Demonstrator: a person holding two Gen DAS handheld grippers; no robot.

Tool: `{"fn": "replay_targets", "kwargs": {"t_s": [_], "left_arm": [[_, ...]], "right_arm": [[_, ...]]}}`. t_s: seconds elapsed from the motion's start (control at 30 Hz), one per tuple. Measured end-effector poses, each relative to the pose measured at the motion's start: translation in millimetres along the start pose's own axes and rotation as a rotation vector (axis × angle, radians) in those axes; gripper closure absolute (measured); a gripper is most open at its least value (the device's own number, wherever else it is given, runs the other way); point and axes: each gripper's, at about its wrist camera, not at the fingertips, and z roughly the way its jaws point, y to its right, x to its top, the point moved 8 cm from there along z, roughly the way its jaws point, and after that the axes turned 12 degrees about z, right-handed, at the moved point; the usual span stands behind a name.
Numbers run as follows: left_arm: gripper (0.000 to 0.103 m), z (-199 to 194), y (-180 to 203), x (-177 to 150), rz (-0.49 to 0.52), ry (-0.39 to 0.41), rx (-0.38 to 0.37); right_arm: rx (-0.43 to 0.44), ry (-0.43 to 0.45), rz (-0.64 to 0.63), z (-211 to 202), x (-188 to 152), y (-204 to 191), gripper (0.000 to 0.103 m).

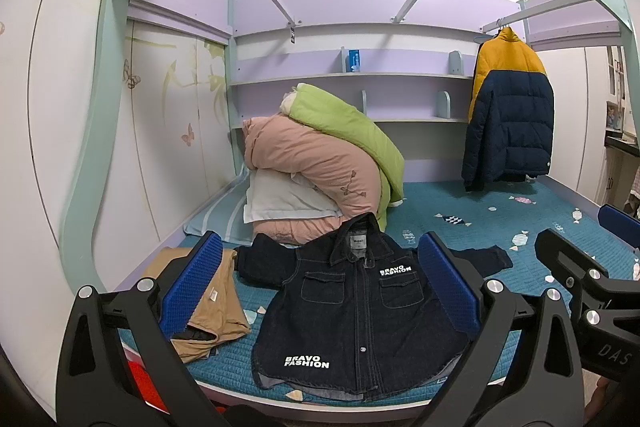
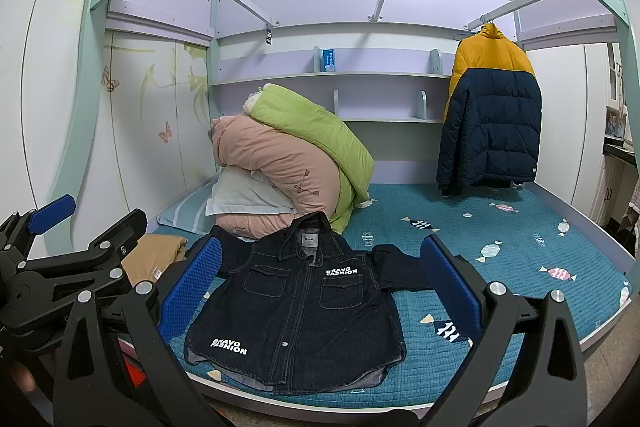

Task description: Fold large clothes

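My left gripper [image 1: 320,283] stands wide apart and holds nothing, raised off the bed [image 1: 500,227]. My right gripper [image 2: 320,287] is likewise spread wide and holds nothing. The dark denim jacket [image 2: 304,307] lies flat on the teal bedcover near the front edge, front up, collar toward the far wall, both sleeves spread outward. Tan trousers [image 1: 212,307] lie just beside its left side. Rolled pink and green quilts [image 1: 328,163] sit behind the collar. A yellow-and-navy puffer coat [image 2: 492,107] hangs at the rear right.
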Motion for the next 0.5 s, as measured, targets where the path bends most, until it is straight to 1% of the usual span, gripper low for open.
{"fn": "replay_targets", "kwargs": {"t_s": [0.5], "left_arm": [[0.005,0.5,0.1,-0.3,0.002,-0.002,-0.002]], "right_arm": [[0.005,-0.008,0.007,-0.9,7.8,1.2,0.007]]}}
